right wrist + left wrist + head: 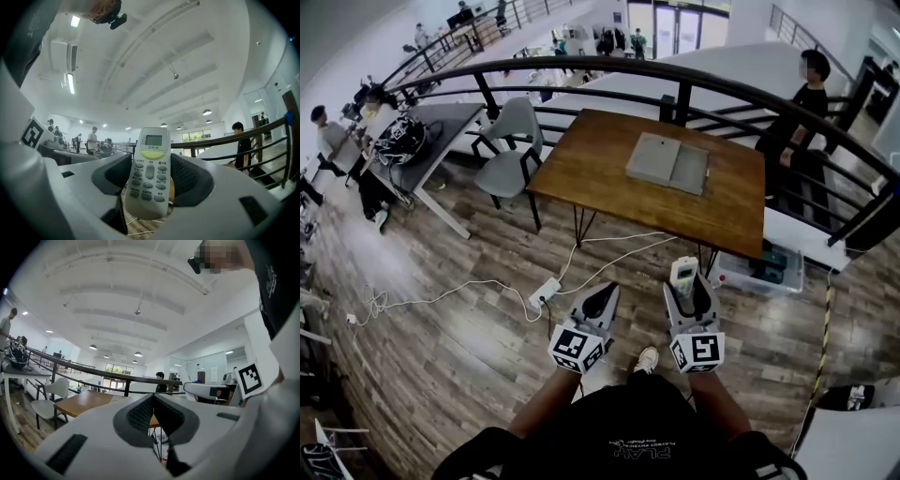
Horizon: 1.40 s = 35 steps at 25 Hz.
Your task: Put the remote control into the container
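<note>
Remote control (149, 168), "开/关" label under screen, pinched upright in right gripper (151, 180); left gripper (153, 404) closed, empty.

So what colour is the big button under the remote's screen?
The button is yellow-green; right gripper view shows it best.

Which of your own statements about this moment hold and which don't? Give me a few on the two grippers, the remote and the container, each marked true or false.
1. The right gripper grips the remote control between its jaws. True.
2. The remote control lies inside the container. False: it is held in the right gripper, short of the table.
3. The left gripper is shut with nothing in it. True.
4. The container stands on the floor. False: it lies on the wooden table.
5. The remote's buttons face the right gripper's camera. True.
</note>
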Tool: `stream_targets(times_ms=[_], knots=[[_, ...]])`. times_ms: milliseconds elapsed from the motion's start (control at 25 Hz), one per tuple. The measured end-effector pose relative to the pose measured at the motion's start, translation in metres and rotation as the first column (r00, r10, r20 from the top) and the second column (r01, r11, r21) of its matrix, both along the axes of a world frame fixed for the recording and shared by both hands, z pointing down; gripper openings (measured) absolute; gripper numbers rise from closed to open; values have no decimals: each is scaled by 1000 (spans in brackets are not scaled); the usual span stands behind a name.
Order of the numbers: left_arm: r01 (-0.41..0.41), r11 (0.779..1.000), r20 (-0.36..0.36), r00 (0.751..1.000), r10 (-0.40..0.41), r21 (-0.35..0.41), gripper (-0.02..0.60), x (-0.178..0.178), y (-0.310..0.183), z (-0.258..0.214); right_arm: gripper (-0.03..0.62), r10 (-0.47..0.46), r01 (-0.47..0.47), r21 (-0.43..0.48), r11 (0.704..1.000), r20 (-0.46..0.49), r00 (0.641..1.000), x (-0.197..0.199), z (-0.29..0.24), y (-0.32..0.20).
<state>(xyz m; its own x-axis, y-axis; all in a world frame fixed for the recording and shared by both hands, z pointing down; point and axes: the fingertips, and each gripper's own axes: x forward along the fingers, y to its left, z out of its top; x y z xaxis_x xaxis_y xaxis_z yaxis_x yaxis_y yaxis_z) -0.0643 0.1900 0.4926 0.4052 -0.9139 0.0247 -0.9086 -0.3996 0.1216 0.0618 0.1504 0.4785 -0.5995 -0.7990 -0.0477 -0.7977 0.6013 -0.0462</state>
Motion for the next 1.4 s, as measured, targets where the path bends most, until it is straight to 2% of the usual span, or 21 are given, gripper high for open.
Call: stream_targets(times_ms=[280,560,760,1160,1400], knots=[[18,1000,11,1000,-18,-8,6,18,-43,-5,262,-40,40,-16,999,-2,999,12,-3,-39],[35,999,35,999,-34,-20,6,27,-67,-11,262,-57,59,-22,998,53,997,17,-8,-74],[45,999,28,999,-45,12,6,24,-88,-14,262,-55,56,-8,998,65,996,19,-13,-96],[-6,1000,5,1000,6,18,6,19,-172,-4,262,-1,3,-45,999,39,999,21,2,-167],[-40,999,4,999,40,28,6,-3,-224,-6,262,-13,15,-55,998,43,999,-7,3,-208]])
